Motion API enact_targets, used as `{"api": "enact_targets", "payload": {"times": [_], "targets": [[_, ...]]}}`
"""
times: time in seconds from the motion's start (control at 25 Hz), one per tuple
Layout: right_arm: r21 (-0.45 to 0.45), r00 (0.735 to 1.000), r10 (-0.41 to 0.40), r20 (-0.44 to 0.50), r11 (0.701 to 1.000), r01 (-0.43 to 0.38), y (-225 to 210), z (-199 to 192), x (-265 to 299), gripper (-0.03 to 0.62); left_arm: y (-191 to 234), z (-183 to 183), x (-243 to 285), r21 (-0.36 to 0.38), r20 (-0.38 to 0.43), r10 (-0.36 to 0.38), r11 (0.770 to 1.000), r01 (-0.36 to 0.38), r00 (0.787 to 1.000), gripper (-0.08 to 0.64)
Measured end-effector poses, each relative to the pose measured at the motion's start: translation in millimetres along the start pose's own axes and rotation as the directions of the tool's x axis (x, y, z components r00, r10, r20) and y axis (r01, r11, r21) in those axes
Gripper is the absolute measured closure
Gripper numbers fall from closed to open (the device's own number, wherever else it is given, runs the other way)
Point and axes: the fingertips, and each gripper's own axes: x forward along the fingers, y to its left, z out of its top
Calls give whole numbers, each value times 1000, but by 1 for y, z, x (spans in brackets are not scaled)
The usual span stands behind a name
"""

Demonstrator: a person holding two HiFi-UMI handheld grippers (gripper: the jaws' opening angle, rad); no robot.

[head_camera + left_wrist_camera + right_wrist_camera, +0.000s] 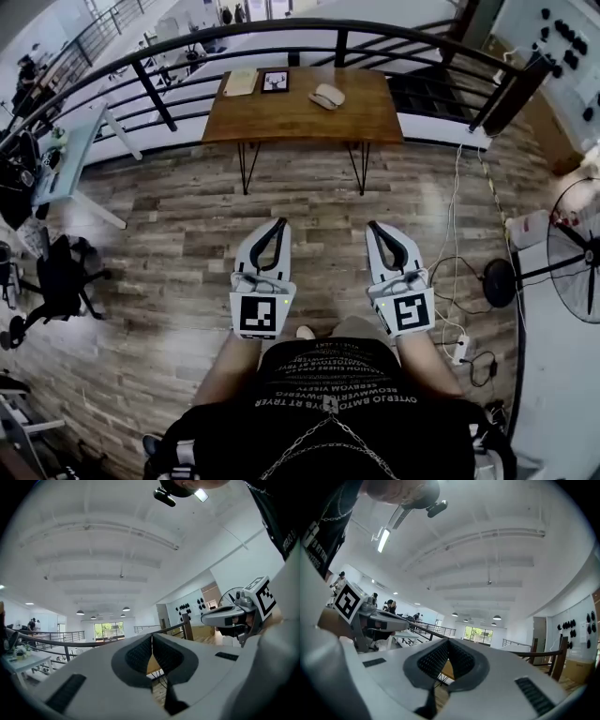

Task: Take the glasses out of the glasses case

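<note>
A pale oval glasses case lies on the far right part of a wooden table, well ahead of me; whether it is open I cannot tell. Both grippers are held level close to my body, far from the table. The left gripper has its jaws pressed together with nothing between them, as the left gripper view confirms. The right gripper is likewise shut and empty. Each gripper view shows the other gripper off to its side. No glasses are visible.
A framed picture and a tan notebook also lie on the table. A curved black railing runs behind it. A standing fan and floor cables are at the right, a white desk and black chair at the left.
</note>
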Motion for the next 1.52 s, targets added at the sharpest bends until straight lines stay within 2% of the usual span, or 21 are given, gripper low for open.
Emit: {"api": "enact_targets", "payload": {"times": [0.24,0.52,0.68,0.88,1.2,1.52], "targets": [[8,1000,-3,13,1000,3,-7,3,-7,577,2,1,1,-17,14,15,1000,-14,1000,532],[41,999,25,25,999,-26,-24,-3,7,575,-1,-4,27,-21,-14,12,1000,-12,1000,531],[49,999,42,27,998,-43,-41,-12,28,575,0,-6,54,-15,-30,0,1000,0,1000,531],[70,998,57,23,996,-58,-64,-25,59,575,8,-5,86,-23,-4,7,1000,-7,1000,531],[104,995,98,-8,990,-97,-81,-53,105,575,25,-26,131,-50,-18,26,998,-26,1000,531],[110,995,101,-28,989,-97,-106,-67,135,575,37,-43,170,-55,-46,37,998,-39,998,532]]}}
